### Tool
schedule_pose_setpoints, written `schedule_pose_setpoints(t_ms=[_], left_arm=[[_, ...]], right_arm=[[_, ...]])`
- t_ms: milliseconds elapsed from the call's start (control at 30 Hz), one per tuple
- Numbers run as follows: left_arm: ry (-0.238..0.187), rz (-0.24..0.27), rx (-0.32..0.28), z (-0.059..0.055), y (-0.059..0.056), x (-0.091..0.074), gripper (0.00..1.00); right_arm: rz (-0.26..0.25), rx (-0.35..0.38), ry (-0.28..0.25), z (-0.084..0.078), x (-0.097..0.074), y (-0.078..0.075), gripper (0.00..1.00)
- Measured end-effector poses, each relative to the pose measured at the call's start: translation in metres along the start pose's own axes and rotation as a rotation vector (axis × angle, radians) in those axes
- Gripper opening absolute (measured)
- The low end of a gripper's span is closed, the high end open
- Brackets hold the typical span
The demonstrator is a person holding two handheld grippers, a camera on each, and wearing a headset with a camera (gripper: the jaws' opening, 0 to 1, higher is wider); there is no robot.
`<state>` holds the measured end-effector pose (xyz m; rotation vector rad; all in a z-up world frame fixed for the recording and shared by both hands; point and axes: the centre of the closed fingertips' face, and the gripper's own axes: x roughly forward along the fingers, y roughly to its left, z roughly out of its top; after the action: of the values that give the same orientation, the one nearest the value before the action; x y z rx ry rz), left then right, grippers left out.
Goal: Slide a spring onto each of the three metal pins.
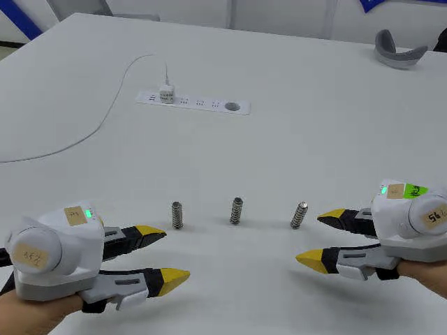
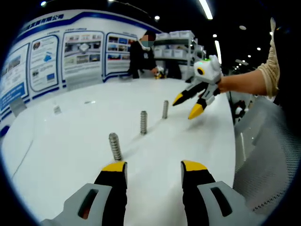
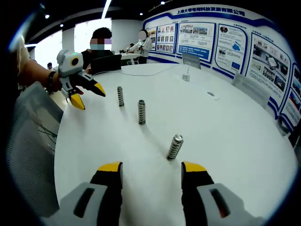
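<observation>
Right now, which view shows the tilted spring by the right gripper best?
The right gripper view: the tilted spring stands large and close just beyond the open right gripper, its coils and lean plain. The head view shows it smaller, from above. The left gripper view shows it far off and small.

Right tool [image 1: 309, 239]: tan side sticker [image 1: 434, 217], handwritten, reads about "75".
Left tool [image 1: 175, 252]: tan end sticker [image 1: 31, 257], handwritten digits, first "7", rest unclear.
Blue wall header [image 3: 207, 11], right gripper view: white Chinese characters, opening "上海大零号湾", remainder unclear.
Wall posters [image 3: 233, 49]: print too small to read.
</observation>
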<state>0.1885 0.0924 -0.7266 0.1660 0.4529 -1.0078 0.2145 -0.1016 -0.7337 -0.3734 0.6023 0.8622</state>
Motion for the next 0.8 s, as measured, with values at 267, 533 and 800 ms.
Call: schedule_pose_setpoints(t_ms=[267,533,800], left_arm=[[0.004,0.029,-0.013,-0.003,0.009,-0.004,0.52],[0.009,0.048,-0.024,-0.004,0.014,-0.006,0.55],[0.016,0.057,-0.028,-0.007,0.016,-0.007,0.57]], right_arm=[[0.0,-0.002,-0.013,0.0,-0.004,0.001,0.53],[0.0,-0.009,-0.021,0.0,-0.007,0.003,0.56],[-0.009,-0.005,-0.029,-0.002,-0.013,0.002,0.59]])
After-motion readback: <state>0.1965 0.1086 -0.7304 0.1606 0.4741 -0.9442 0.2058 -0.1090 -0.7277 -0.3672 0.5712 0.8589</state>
